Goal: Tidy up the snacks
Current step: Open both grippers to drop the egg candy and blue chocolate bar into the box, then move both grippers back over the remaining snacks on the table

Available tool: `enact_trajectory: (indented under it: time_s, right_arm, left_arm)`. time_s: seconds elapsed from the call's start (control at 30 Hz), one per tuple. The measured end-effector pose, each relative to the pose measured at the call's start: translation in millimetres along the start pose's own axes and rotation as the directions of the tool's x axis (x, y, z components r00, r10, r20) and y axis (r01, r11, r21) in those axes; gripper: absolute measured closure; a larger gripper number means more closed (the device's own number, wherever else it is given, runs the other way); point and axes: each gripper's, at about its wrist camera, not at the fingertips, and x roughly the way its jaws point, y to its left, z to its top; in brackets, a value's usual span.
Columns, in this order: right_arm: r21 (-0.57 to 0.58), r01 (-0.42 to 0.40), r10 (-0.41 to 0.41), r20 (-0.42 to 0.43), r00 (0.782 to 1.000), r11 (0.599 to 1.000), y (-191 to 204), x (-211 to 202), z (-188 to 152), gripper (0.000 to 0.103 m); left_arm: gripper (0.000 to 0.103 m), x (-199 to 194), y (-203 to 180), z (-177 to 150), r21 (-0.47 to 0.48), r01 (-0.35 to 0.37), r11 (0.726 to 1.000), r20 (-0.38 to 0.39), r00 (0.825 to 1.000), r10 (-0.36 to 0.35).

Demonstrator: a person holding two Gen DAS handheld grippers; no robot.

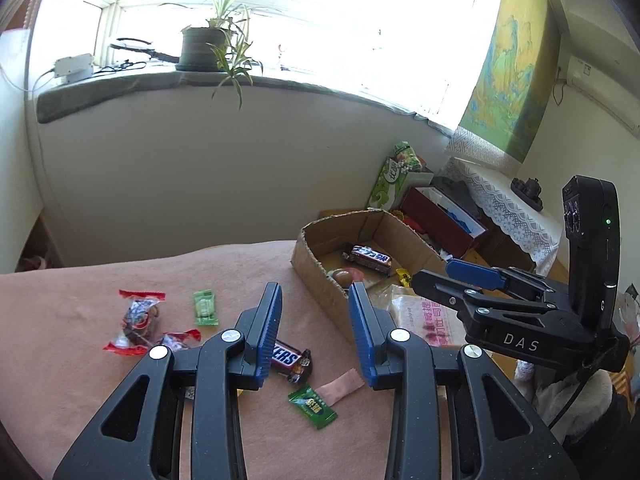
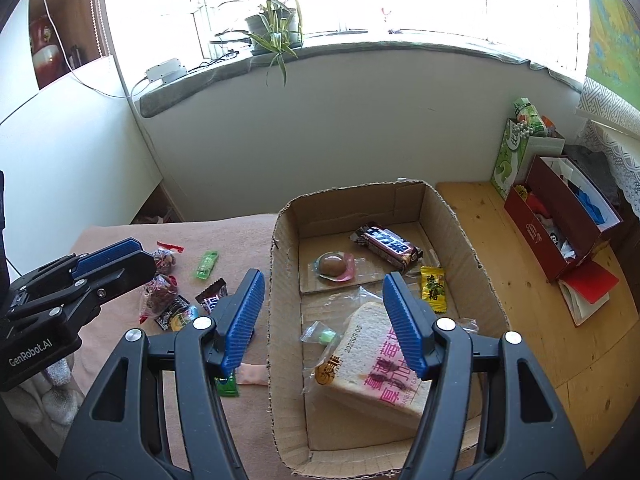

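Observation:
A cardboard box (image 2: 460,232) stands at the right edge of a pink-brown cloth (image 1: 80,304). Inside it lie a dark chocolate bar (image 2: 388,248), a wrapped brown egg (image 2: 334,266), a yellow candy (image 2: 433,288), a small green sweet (image 2: 326,337) and a bread packet (image 2: 372,364). My right gripper (image 2: 324,308) hovers open over the box, above the bread, gripping nothing. On the cloth left of the box, my left gripper (image 1: 316,320) is open and empty over loose snacks. These are a Snickers bar (image 1: 290,360), two green candies (image 1: 314,406) (image 1: 205,307), a pink wrapper (image 1: 342,386) and red-wrapped snacks (image 1: 138,320).
A red box (image 2: 560,216) of odds and ends and a green bag (image 2: 510,160) sit on the wooden surface (image 2: 520,300) to the right of the cardboard box. Behind is a white wall under a window sill with a potted plant (image 1: 202,46).

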Motion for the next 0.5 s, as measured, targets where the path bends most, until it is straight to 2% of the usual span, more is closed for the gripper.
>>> enact_trajectory:
  time_s: [0.33, 0.5]
  right_arm:
    - [-0.037, -0.114, 0.112, -0.033, 0.993, 0.993, 51, -2, -16, 0.039]
    - [-0.074, -0.161, 0.156, -0.076, 0.985, 0.984, 81, 11, -26, 0.039]
  left_arm:
    - [0.07, -41, 91, -34, -0.147, -0.116, 0.982, -0.018, 0.993, 0.114]
    - [0.07, -42, 115, -48, -0.194, -0.135, 0.972, -0.049, 0.991, 0.128]
